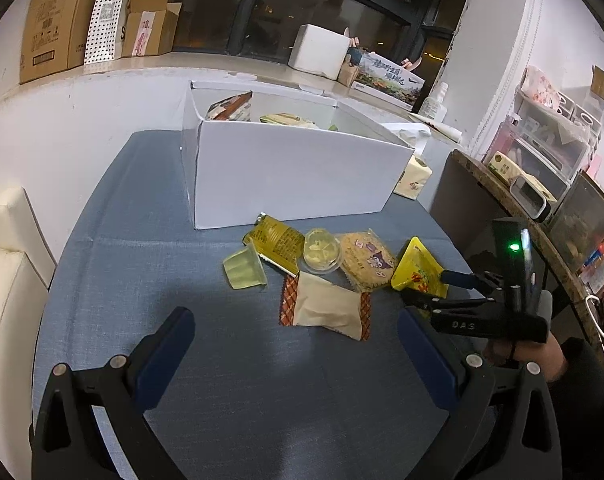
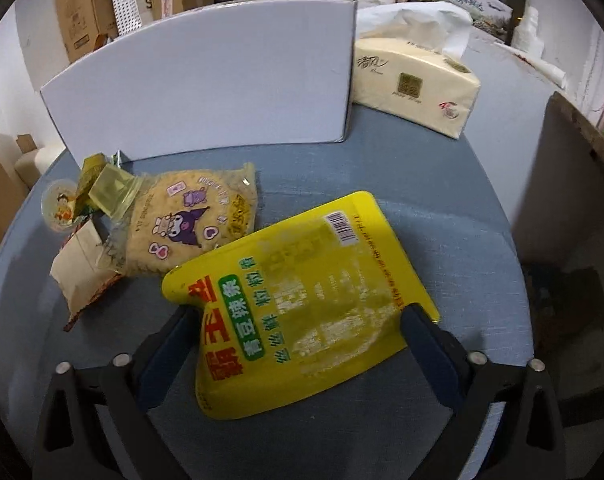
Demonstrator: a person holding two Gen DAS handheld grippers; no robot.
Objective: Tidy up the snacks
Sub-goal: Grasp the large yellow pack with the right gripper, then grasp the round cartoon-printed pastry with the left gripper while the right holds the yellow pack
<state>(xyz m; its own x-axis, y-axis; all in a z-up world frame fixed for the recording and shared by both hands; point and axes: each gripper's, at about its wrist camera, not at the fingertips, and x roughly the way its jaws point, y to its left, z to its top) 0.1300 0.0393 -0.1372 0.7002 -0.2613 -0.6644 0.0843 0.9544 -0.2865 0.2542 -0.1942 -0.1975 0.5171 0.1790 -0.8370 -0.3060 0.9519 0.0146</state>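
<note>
One white box (image 1: pixel 294 176) stands on the blue table (image 1: pixel 222 380), and six loose snacks lie in front of it. Two are jelly cups: one tipped on its side (image 1: pixel 244 270), one lid-up (image 1: pixel 322 251). Two are yellow packets: the dark mustard one (image 1: pixel 276 240) and the bright yellow pouch (image 2: pixel 302 300). One round cracker pack (image 2: pixel 190 224) carries a cartoon print. One beige sachet (image 1: pixel 325 306) completes the pile. One tissue pack (image 2: pixel 415 84) sits beside the box.

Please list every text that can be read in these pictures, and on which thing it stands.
"DAS": on the right gripper.
"清风": on the tissue pack.
Not readable: the Chinese print and barcode digits on the yellow packet, blurred; the print on the cookie pack, too small.
</note>
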